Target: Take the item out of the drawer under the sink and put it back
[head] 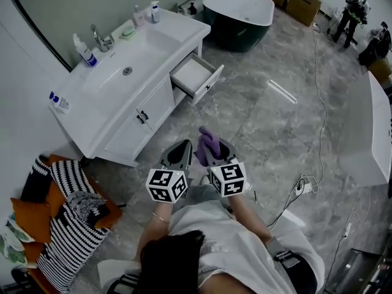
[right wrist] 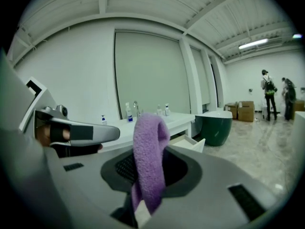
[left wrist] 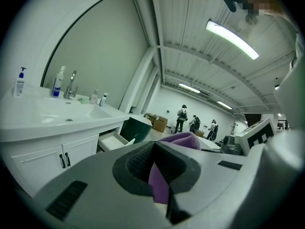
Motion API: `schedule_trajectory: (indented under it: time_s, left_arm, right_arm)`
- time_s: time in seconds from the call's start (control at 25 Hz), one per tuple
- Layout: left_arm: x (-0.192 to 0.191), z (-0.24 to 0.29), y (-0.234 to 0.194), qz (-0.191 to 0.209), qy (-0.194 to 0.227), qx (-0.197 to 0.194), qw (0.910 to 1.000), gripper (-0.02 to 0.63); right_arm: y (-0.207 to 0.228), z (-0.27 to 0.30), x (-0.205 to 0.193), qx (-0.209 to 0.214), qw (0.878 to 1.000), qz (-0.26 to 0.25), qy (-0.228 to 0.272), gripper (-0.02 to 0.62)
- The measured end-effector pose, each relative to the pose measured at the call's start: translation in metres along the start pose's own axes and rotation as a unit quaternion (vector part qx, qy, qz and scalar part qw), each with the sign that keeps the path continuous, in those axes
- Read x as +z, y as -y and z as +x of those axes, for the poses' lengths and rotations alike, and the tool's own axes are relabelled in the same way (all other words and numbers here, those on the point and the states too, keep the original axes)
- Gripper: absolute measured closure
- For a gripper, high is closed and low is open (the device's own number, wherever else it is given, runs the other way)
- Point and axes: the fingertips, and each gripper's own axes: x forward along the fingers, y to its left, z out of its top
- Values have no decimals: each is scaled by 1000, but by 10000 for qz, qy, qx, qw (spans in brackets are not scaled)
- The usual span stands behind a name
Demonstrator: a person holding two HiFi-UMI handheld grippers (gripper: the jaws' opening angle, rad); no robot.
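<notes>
Right gripper (right wrist: 151, 173) is clamped on the purple cloth (right wrist: 150, 144). Its own view shows the cloth rising out from between the jaws and flopping over the tips. The head view adds what that one can't: the left gripper (head: 182, 147) hangs just beside it, both held out in front of the person, with the cloth bunched between the two noses. In the left gripper view the jaws are drawn narrow with a sliver of purple in the slit; pinched or only showing through, I can't tell.

Ahead and to the left of both grippers, well apart, stands the white vanity (head: 156, 106). Its drawer (head: 195, 75) is pulled open, pale inside from above, while the gripper views catch just its front. On the countertop are a tap (head: 101, 38) and pump bottles (head: 84, 51). Beyond the drawer sits a dark green bathtub (head: 239, 8). The floor (head: 275, 121) is grey and marbled, and a cable (head: 318, 103) trails across it off to the right. Only the gripper views give the ribbed ceiling and its strip lights (left wrist: 232, 38). People (right wrist: 268, 94) stand far off by cardboard boxes (right wrist: 245, 111).
</notes>
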Motion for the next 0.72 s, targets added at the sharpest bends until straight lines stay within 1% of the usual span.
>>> schedule_trajectory:
  time_s: [0.08, 0.28, 0.44, 0.72]
  left_arm:
    - [1, 14, 0, -46, -36, 70, 10000, 603]
    - [4, 48, 2, -117, -39, 261, 9996, 603]
    - [5, 67, -3, -169, -47, 491, 9986, 603]
    - [11, 89, -9, -156, 8, 746, 9971, 603]
  right_arm:
    - [13, 6, -2, 55, 9999, 49, -142, 492]
    - [44, 20, -2, 236, 9994, 76, -255, 489]
    - [58, 34, 3, 445, 9987, 19, -251, 486]
    - [77, 49, 11, 577, 9980, -46, -263, 486]
